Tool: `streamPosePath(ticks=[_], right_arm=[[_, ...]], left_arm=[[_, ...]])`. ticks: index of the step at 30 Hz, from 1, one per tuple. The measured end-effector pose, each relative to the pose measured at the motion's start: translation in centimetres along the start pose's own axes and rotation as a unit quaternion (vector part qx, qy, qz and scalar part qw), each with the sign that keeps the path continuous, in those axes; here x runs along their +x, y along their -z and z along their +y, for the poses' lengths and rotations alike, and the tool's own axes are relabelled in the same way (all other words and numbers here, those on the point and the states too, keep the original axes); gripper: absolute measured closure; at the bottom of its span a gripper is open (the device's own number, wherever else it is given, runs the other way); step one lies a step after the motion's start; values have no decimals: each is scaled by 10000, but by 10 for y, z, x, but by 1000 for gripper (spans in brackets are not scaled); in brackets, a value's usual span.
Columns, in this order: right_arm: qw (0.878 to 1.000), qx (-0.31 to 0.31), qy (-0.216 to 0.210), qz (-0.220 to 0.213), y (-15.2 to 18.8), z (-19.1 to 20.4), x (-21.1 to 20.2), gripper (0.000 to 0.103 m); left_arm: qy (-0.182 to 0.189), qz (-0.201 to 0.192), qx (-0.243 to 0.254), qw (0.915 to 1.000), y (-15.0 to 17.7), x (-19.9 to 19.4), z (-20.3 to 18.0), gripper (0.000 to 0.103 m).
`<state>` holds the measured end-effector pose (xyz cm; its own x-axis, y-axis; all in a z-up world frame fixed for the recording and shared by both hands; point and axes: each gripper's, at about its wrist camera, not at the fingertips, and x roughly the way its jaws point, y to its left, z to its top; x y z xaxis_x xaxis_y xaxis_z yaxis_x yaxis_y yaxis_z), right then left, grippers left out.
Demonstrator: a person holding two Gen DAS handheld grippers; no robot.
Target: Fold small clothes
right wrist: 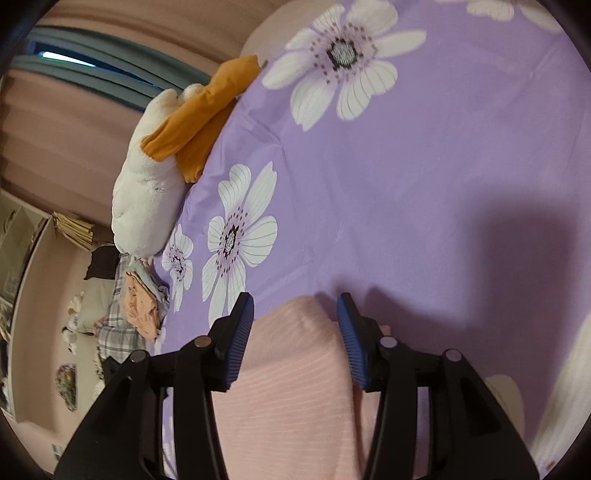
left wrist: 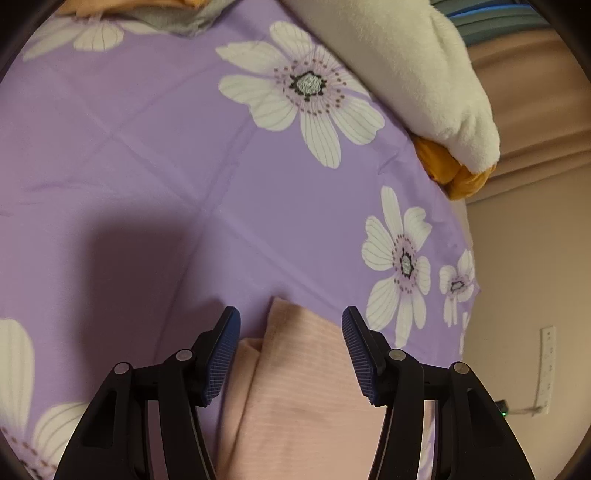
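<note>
A pale pink ribbed garment lies on the purple flowered bedsheet. My left gripper is open, its blue-padded fingers straddling the garment's folded corner. In the right wrist view the same pink garment sits between the open fingers of my right gripper, its rounded end reaching the fingertips. Whether the pads touch the cloth cannot be told. The lower part of the garment is hidden by the gripper bodies.
A white plush toy with orange parts lies at the bed's edge; it also shows in the right wrist view. Grey and orange clothes lie at the far side. A pile of clothes sits beyond the bed.
</note>
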<state>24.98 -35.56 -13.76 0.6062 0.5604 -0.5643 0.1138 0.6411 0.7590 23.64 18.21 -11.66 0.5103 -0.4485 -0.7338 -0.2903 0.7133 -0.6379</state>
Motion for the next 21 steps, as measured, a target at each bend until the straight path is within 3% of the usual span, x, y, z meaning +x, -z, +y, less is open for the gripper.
streamPosePath(ticks=[4,10,13,15,17,21], right_arm=[[9986,-477,-208,-9,6,14,-11,55],[9917,-1222,-116,384,29,32,4,60],[9918,-1088,194,640,31,23,23,61],[9901,-992,761,642,31,11,31,71],[9919,-799,782,607,31,2,27,77],[9897,-1028,924,384,36,10,4,73]], left_arm=[[-152,-26,651,9978,17,-11,-16,48],[-142,333,1454,9887,56,-2,-36,48],[-230,453,1747,9833,73,6,-41,48],[-332,530,1812,9815,81,11,-37,48],[-424,576,1801,9810,87,13,-32,48],[-542,521,1863,9796,102,3,-26,48]])
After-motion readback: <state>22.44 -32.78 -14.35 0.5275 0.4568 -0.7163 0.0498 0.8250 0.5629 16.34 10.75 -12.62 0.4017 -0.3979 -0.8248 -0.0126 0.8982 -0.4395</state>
